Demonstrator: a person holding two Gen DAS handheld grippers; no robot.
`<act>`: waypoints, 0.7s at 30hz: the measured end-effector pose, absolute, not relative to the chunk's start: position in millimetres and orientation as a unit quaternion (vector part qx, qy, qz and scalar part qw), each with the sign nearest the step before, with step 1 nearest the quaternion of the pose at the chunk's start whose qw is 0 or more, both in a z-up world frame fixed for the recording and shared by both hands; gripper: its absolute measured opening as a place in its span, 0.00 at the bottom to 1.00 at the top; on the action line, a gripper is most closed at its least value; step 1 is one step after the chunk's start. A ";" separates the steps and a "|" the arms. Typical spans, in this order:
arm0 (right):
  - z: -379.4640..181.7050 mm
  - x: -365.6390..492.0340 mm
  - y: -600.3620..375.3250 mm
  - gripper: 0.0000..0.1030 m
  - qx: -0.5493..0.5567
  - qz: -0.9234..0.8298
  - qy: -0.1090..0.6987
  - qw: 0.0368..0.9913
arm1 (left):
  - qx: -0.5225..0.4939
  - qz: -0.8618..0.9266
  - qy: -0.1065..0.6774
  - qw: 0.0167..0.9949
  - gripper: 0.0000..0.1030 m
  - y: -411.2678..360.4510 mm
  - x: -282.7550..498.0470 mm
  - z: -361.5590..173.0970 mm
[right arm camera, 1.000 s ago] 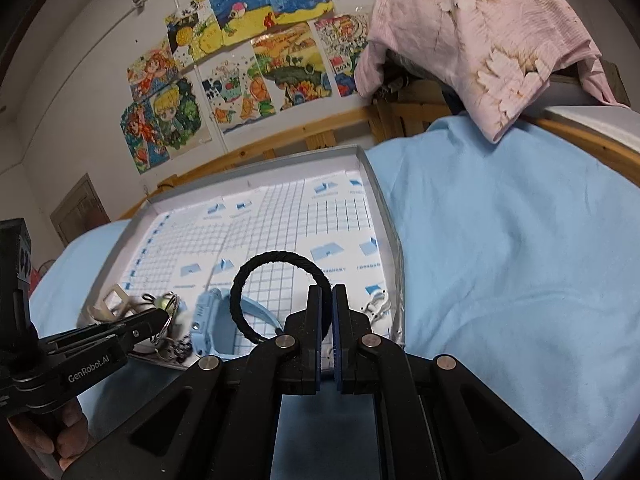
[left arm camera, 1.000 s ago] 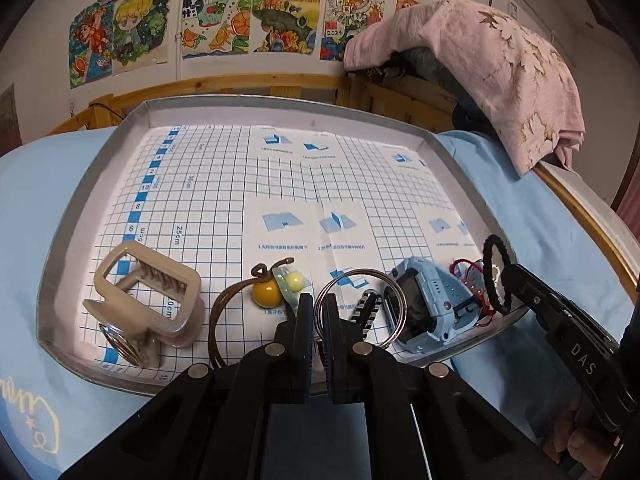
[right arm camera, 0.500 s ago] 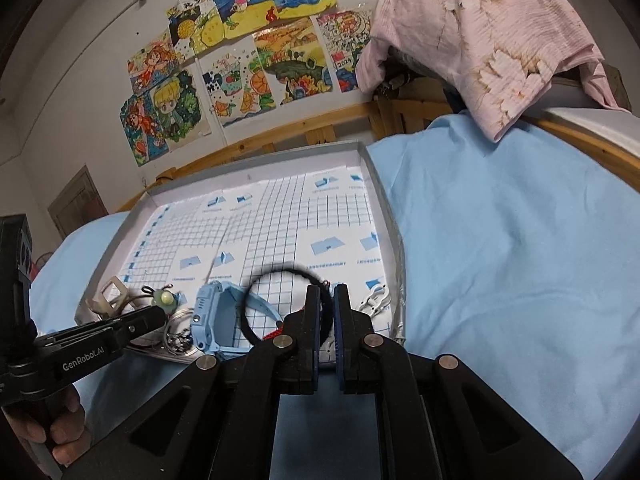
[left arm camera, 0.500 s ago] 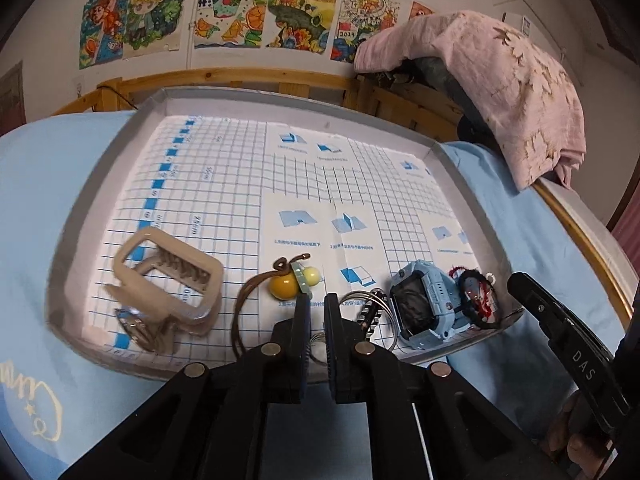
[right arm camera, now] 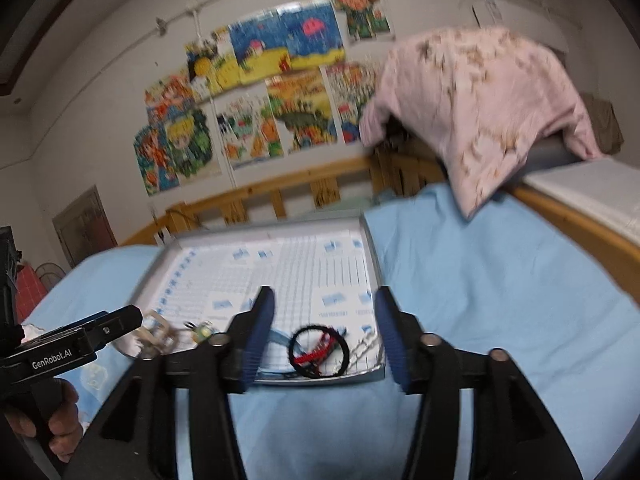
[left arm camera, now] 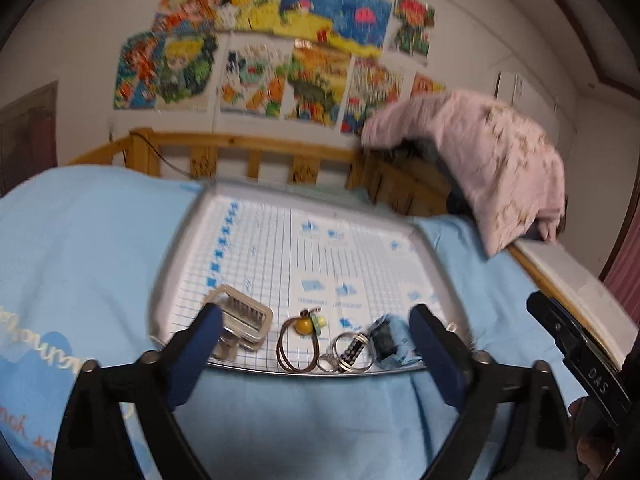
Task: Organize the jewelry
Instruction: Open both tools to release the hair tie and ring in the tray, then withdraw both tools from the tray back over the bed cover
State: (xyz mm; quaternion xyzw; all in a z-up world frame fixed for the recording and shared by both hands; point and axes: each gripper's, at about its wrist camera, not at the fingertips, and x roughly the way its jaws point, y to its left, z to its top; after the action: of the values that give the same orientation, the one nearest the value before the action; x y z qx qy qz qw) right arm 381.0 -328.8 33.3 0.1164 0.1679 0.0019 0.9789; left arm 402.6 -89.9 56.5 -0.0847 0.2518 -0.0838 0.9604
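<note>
A grey tray (left arm camera: pixel 176 264) lined with grid paper lies on the blue bed sheet. Along its near edge sit a beige hair claw (left arm camera: pixel 242 320), a brown cord bracelet with a yellow bead (left arm camera: pixel 298 340), silver rings (left arm camera: pixel 348 350) and a blue watch (left arm camera: pixel 390 340). My left gripper (left arm camera: pixel 314 312) hovers in front of them; its jaws are opening wide with nothing between them. In the right wrist view a black hair tie (right arm camera: pixel 318 350) rests on a red bracelet (right arm camera: pixel 316 354) beside a silver chain (right arm camera: pixel 364 348). My right gripper (right arm camera: pixel 324 294) is opening too, holding nothing.
A wooden bed rail (left arm camera: pixel 256 152) runs behind the tray, under a wall of colourful pictures. A pink cloth (left arm camera: pixel 492 160) hangs over the right corner. A hand (right arm camera: pixel 52 420) holds the left gripper's handle (right arm camera: pixel 80 340). Blue sheet (right arm camera: pixel 480 300) spreads right of the tray.
Both grippers were shut, the left on a silver ring, the right on the black hair tie. Both items now lie in the tray, and both grippers have opened, risen and drawn back.
</note>
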 end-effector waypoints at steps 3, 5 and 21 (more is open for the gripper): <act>50.5 354.9 -326.3 0.64 0.103 0.004 0.144 0.984 | -0.098 -0.076 0.215 0.969 1.00 -80.5 376.0 71.6; 60.2 335.6 -323.8 0.70 0.095 0.006 0.128 0.987 | -0.107 -0.074 0.198 0.972 1.00 -73.4 357.3 80.8; 116.9 209.0 -292.4 0.87 0.057 0.036 0.057 0.996 | -0.097 -0.054 0.125 0.986 1.00 -38.4 229.9 122.2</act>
State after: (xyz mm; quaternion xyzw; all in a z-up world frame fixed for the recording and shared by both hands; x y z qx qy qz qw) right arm 209.0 -292.4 116.9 0.0570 0.0567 0.0364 0.9961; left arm 229.9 -38.4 122.2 -0.0965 0.1250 -0.0539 0.9860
